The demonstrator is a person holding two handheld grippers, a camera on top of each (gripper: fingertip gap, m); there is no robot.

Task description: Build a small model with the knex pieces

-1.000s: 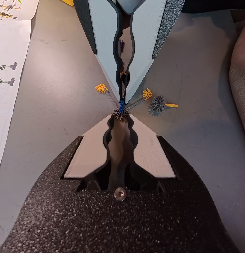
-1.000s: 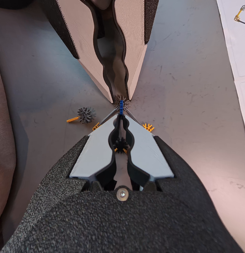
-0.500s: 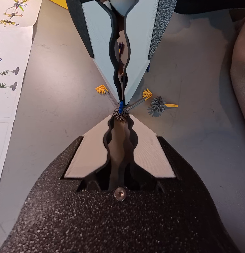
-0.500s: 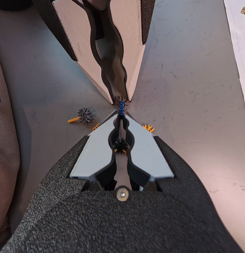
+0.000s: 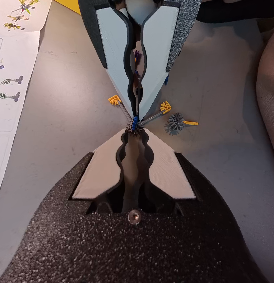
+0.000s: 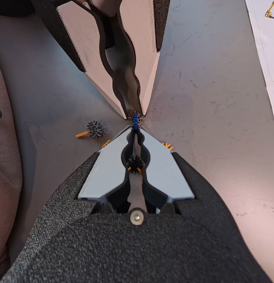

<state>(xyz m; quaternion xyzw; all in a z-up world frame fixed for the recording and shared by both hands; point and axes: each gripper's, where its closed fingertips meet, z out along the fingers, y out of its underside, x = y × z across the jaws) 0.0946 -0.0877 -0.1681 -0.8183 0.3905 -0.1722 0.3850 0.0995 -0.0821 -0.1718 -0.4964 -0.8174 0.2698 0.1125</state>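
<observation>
Pinching one grey snowflake connector [image 5: 134,128] — left gripper [image 5: 134,133], right gripper [image 6: 135,130].

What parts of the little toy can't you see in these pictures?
- Right wrist view: both yellow connectors are mostly hidden under the right claw.
- Left wrist view: purple pieces show only through the right claw's gap, too small to identify.
- Both views: where the blue piece joins the grey snowflake hub is hidden by claw tips.

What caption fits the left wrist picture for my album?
Two grippers meet tip to tip: the left gripper pinches a grey snowflake connector, the right gripper a blue clip.
</observation>
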